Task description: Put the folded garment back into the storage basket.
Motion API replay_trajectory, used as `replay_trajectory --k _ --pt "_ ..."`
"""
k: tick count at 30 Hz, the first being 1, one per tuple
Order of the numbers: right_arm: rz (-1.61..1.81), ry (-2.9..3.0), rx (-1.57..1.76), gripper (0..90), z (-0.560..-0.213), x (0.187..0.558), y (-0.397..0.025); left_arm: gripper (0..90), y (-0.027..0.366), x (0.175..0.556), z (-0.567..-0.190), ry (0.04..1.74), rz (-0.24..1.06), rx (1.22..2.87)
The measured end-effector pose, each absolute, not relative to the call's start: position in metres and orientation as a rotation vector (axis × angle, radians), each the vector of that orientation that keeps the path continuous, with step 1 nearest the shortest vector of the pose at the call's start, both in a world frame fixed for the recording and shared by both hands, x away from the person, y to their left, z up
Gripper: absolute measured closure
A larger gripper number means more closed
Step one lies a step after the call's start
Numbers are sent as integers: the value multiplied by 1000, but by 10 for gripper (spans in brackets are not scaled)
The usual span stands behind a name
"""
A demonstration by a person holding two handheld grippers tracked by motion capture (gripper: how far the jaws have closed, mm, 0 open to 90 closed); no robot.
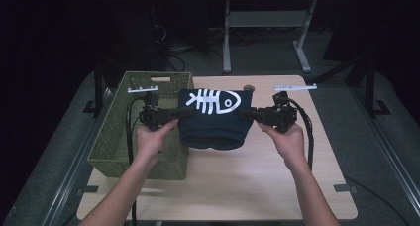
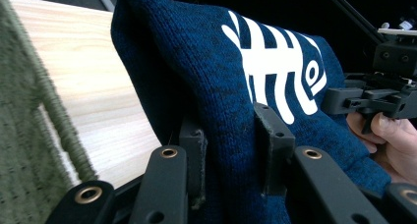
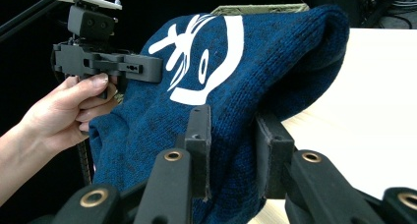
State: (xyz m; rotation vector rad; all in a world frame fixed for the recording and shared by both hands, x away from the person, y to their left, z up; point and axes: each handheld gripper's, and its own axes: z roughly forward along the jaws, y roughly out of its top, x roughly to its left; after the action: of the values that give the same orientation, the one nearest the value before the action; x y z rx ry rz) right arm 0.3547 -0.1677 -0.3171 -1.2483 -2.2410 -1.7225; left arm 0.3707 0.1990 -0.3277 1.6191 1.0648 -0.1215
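- Dark blue knit with a white fish-skeleton print, the beanie (image 1: pixel 213 119) hangs stretched between two hand-held grippers above the far half of the light wooden table (image 1: pixel 237 186), clear of the tabletop.
- The left gripper (image 1: pixel 174 113) clamps the beanie's left edge; in the left gripper view its two black jaws press on a fold of the knit (image 2: pixel 216 111), one on each side of the fabric.
- The right gripper (image 1: pixel 246 113) bites the opposite edge; in the right gripper view its jaws close on the cloth (image 3: pixel 246 86) in the same way, with the fish print turned toward the far side.
- The person's left hand (image 1: pixel 151 137) holds its tool over the right rim of a green woven basket (image 1: pixel 111 141), which sits along the table's left edge.
- The right hand (image 1: pixel 289 141) holds its tool above bare wood, nearer the table's right edge; a black cable trails down from it beside the forearm.
- The beanie's open hem sags toward the person, while its printed crown faces up and away toward the table's far edge.
- The lifted beanie sits just right of the basket, its left edge overlapping the basket's right rim in the high view.
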Motion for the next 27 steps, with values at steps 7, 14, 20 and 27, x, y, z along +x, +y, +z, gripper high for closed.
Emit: replay_trajectory --k 7,14,20,27 --pt "-1716 -2248 -1218 713 -314 362 -152 695 214 370 -326 1084 -104 1605" --pt "-1711 -2243 -1191 713 -315 368 -136 695 229 368 -326 1105 -85 1597" --pt "-1703 -2251 -1168 713 -313 370 -121 695 245 365 -324 1116 -71 1580" --pt "-1703 -2259 -1126 713 -310 375 -101 695 263 360 -322 1139 -49 1572"
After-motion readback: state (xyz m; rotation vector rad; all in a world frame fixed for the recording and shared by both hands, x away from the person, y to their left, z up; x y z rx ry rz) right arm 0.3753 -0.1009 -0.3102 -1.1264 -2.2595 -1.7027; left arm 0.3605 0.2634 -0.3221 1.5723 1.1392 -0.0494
